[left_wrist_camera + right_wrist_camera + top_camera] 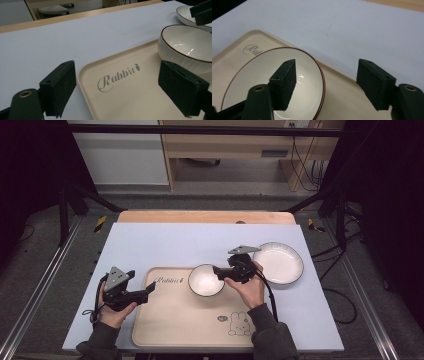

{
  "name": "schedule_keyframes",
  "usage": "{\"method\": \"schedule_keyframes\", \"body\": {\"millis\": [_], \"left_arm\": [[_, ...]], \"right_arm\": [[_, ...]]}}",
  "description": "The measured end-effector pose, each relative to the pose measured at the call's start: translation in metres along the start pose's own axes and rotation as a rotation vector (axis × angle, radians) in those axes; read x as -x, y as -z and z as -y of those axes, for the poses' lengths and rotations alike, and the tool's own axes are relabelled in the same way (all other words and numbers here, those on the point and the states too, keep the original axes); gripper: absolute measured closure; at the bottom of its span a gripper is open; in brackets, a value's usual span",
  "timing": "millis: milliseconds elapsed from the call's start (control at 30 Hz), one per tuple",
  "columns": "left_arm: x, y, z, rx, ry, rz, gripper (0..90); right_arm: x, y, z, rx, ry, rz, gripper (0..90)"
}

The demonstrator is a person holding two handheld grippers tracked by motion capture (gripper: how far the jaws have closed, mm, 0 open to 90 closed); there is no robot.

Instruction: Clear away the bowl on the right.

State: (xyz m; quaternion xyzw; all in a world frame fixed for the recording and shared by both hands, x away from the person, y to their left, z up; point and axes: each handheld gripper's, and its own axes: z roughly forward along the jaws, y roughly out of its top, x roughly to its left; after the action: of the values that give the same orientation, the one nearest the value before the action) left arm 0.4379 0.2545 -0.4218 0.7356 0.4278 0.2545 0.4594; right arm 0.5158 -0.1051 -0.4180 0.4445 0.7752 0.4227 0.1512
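A white bowl (205, 280) with a thin brown rim stands on the beige tray (175, 320), near its far right corner. My right gripper (218, 271) is open at the bowl's right side. In the right gripper view, one jaw hangs over the inside of the bowl (249, 82) and the other outside it, so the gripper (329, 83) straddles the rim. My left gripper (150, 289) is open and empty over the tray's left edge. In its own view the left gripper (120, 90) frames the "Rabbit" lettering, with the bowl (185, 45) ahead on the right.
A white plate (278, 262) lies on the pale blue mat (165, 245) to the right of the tray, just behind my right hand. The tray carries a small rabbit drawing (235, 325) near its front. The wooden table edge (205, 216) runs along the back.
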Motion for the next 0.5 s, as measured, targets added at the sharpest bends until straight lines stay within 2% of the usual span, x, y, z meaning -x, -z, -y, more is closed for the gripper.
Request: {"method": "schedule_keyframes", "body": {"millis": [133, 300, 500], "left_arm": [[0.000, 0.000, 0.000, 0.002, 0.000, 0.000, 14.4], [0.000, 0.001, 0.000, 0.002, 0.001, -0.001, 14.4], [0.000, 0.001, -0.001, 0.002, -0.001, 0.000, 14.3]], "right_arm": [[-0.003, 0.013, -0.001, 0.058, 0.021, 0.007, 25.4], [-0.005, 0.029, 0.002, 0.138, 0.027, -0.009, 21.7], [-0.002, 0.043, 0.009, 0.159, 0.038, 0.008, 18.9]]}}
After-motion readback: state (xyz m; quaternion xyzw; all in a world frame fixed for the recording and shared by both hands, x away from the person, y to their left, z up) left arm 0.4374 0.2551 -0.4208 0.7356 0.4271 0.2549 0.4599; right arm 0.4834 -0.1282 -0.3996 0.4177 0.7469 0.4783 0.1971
